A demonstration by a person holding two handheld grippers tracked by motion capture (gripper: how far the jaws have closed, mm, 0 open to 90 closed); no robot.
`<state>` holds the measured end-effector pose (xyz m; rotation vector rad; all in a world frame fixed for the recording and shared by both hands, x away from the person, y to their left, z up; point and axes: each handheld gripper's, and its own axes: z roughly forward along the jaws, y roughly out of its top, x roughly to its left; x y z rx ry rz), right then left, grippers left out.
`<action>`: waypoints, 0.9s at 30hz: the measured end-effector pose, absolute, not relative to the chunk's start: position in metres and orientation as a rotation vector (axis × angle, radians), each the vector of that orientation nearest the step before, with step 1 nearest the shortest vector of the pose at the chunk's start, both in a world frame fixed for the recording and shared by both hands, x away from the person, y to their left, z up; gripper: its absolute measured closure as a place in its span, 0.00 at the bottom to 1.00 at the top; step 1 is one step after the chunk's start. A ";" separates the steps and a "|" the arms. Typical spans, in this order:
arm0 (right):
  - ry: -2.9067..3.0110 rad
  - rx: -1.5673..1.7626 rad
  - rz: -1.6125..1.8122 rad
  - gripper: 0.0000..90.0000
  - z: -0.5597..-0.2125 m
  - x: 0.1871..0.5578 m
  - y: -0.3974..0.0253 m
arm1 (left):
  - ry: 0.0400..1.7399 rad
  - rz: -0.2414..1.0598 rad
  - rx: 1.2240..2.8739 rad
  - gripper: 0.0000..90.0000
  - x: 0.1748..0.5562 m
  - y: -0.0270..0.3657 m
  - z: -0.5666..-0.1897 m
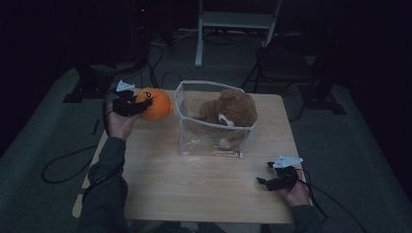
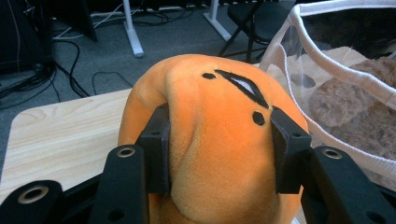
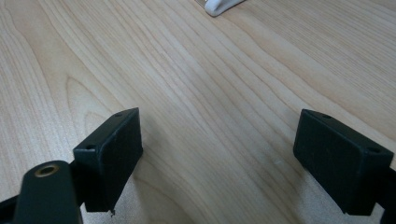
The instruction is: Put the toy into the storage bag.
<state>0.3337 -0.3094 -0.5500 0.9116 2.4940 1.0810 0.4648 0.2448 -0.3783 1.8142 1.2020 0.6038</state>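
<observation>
Squeezed tight in the left gripper (image 2: 219,154): orange soft toy (image 2: 212,140), just left of the clear bag (image 1: 214,127). Right gripper (image 3: 233,158) wide, holding nothing.

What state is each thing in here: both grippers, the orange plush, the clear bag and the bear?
left gripper: shut on the orange plush, jaws pressing its sides.
orange plush: gripped, squeezed, beside the bag.
clear bag: upright on the table, top open.
brown teddy bear: inside the bag, head above the rim.
right gripper: open, holding nothing, low over the table.
</observation>
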 end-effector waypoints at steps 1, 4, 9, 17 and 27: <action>2.494 0.913 1.082 0.17 -0.550 0.334 -0.309 | 1.201 0.605 1.814 0.57 0.465 0.245 -0.378; 2.493 0.913 1.082 0.17 -0.550 0.334 -0.309 | 1.198 0.609 1.811 0.57 0.464 0.245 -0.376; 2.494 0.912 1.081 0.16 -0.550 0.334 -0.309 | 1.194 0.615 1.808 0.57 0.464 0.245 -0.372; 2.493 0.913 1.082 0.17 -0.550 0.334 -0.309 | 1.181 0.629 1.803 0.57 0.462 0.245 -0.366; 2.494 0.912 1.081 0.17 -0.550 0.334 -0.309 | 1.164 0.640 1.796 0.57 0.461 0.244 -0.357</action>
